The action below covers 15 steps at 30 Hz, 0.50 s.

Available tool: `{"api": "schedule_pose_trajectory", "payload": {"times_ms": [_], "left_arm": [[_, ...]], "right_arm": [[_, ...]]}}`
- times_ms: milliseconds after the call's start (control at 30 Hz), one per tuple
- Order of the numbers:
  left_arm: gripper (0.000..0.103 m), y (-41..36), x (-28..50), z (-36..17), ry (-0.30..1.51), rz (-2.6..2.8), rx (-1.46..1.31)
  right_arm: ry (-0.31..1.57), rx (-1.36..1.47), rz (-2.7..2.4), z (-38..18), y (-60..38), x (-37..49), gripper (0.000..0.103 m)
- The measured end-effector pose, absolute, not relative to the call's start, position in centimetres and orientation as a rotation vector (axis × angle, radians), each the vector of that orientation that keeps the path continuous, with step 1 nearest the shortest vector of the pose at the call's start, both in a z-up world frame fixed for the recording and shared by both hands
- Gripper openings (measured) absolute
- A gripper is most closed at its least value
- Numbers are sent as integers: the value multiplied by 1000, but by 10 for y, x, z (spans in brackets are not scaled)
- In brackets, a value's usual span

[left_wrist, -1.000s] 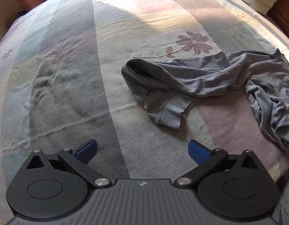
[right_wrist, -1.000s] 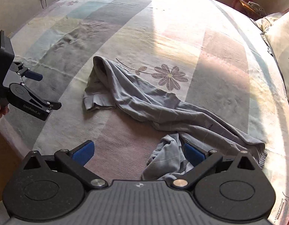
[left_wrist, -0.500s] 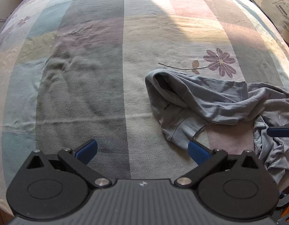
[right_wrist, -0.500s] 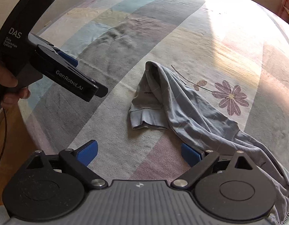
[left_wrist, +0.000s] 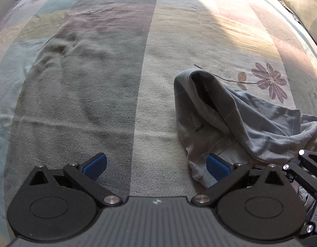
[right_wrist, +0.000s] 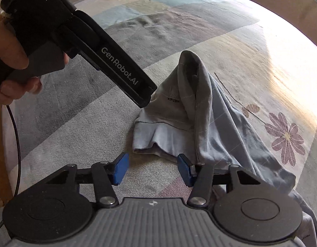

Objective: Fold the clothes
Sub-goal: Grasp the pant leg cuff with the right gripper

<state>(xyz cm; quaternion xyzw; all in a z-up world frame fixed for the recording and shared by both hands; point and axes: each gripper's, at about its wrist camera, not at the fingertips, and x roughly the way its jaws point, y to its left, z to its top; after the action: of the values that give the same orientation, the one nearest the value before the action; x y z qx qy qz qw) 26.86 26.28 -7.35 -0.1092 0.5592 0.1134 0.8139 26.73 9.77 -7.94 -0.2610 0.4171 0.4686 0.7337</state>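
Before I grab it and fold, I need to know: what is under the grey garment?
Under the grey garment lies the striped bedspread, and a printed flower shows beside it. Whatever its folds cover is hidden.

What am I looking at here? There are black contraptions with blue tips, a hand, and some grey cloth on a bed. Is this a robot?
No robot: a person holds a hand-held two-finger gripper in each hand, and each gripper carries a wide-angle camera looking forward along its fingers. One picture comes from the left gripper, the other from the right gripper; the black shapes along the bottom are the tool itself, the blue pads its fingertips. In the right view you also see the person's left hand on the other tool's black handle. On the striped bedspread with a purple flower print lies a crumpled grey-blue garment, waiting to be folded. A pillow sits at the far corner. Nothing is held yet: the left gripper is open, with one pad at the cloth's edge, and the right gripper's jaws are closing just short of the hem, with only bedspread between them.
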Motion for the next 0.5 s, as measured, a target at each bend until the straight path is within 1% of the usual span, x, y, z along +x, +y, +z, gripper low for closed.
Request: {"api": "schedule_pose_trajectory", "payload": {"times_ms": [100, 167, 200, 267, 333, 400, 500], "left_arm": [[103, 276, 265, -70, 1171, 243, -246], [102, 285, 263, -68, 1166, 228, -254], [102, 288, 263, -68, 1165, 223, -252], [102, 296, 260, -65, 1156, 213, -239], [102, 308, 257, -60, 1139, 204, -237], [103, 321, 255, -54, 1125, 208, -214], [103, 343, 252, -45, 1106, 228, -180]], "right_arm": [[847, -656, 1060, -85, 114, 257, 58], [832, -727, 1067, -94, 125, 249, 57], [830, -765, 1059, -97, 129, 246, 45], [845, -781, 1040, -98, 135, 245, 25], [891, -729, 1024, -92, 138, 248, 14], [950, -635, 1028, -81, 142, 252, 12], [1013, -502, 1049, -66, 160, 254, 11]]}}
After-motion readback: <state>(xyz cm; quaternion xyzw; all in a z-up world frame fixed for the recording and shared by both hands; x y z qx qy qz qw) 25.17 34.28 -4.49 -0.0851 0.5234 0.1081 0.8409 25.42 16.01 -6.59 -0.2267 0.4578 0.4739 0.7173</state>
